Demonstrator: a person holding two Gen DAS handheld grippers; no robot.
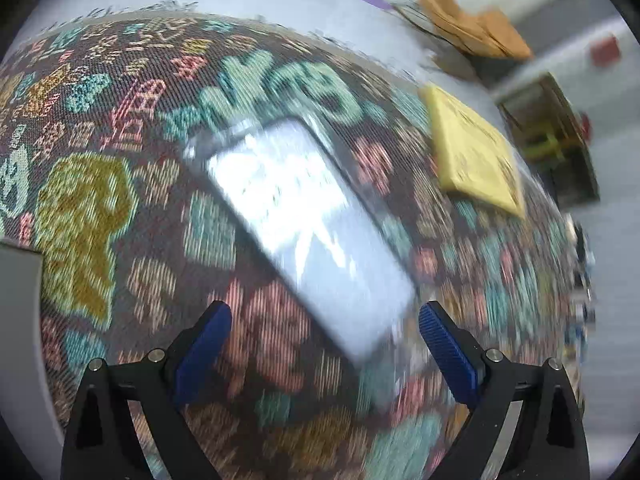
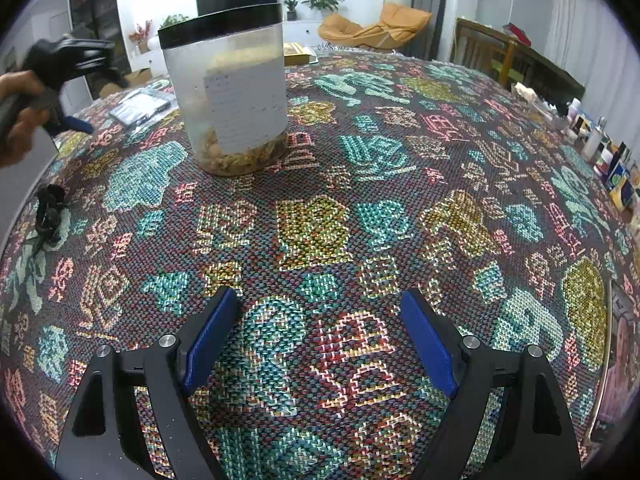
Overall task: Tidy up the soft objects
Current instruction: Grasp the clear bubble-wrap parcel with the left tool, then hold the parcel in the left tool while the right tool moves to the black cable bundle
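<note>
Left tongs (image 1: 324, 356): spread, nothing between the pads, angled down over a flat clear-wrapped packet (image 1: 308, 232) lying on the patterned cloth of the bench (image 1: 88, 208). The packet lies just ahead of the pads; its long axis runs from far left to near right, oblique to the gap. The view is blurred.

Right tongs (image 2: 316, 344): spread and empty, above bare cloth. The packet (image 2: 140, 106) lies far left, beyond the lidded jar (image 2: 228, 88), so the left tongs are nearer
</note>
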